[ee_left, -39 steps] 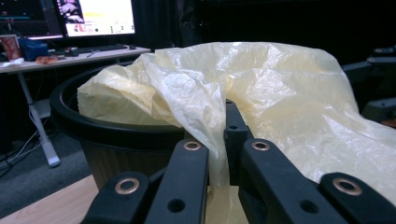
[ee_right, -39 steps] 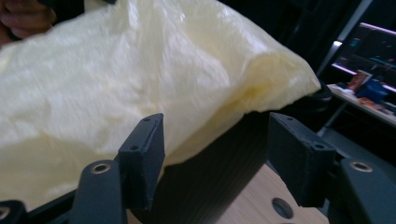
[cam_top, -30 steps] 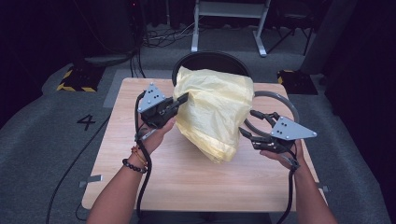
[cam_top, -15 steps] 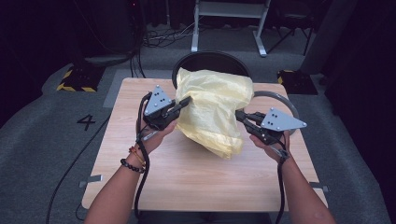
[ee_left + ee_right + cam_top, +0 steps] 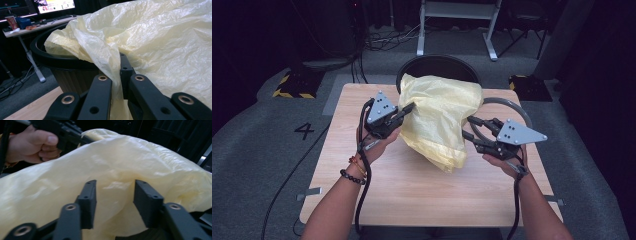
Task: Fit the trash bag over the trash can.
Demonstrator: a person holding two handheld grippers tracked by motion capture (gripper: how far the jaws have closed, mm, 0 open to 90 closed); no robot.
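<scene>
Here we are above the wooden surface [image 5: 412,190], and the yellow plastic bag [image 5: 439,117] takes centre stage, a big crinkled sheet draped from the black bin [image 5: 437,67] at twelve o'clock down onto the boards, its lowest fold trailing toward five o'clock. The bin stands just beyond the far edge of the surface, and in the left gripper view the bag's edge lies tucked over its black rim [image 5: 50,58], with ribbed brown wall beneath.

Left claw [image 5: 404,111] at nine o'clock of the bag: clenched, and clenched on the plastic. In the left gripper view a pleat of the film runs straight down between the two black jaws, pinched tight, with the rest of the sheet billowing off to the right. The left hand [image 5: 374,142] grips the handle, cable trailing down the forearm.

Right claw [image 5: 472,127] at three o'clock of the bag: its jaws have just been opening, and they stand apart now, released. In the right gripper view a bulge of the yellow film sits in the gap between the pads [image 5: 87,202], pressed by neither. At ten o'clock in that view, the other hand [image 5: 30,143] and its gripper hold the far side of the bag.

A grey ring [image 5: 512,107] lies on the surface behind the right claw, at two o'clock.
</scene>
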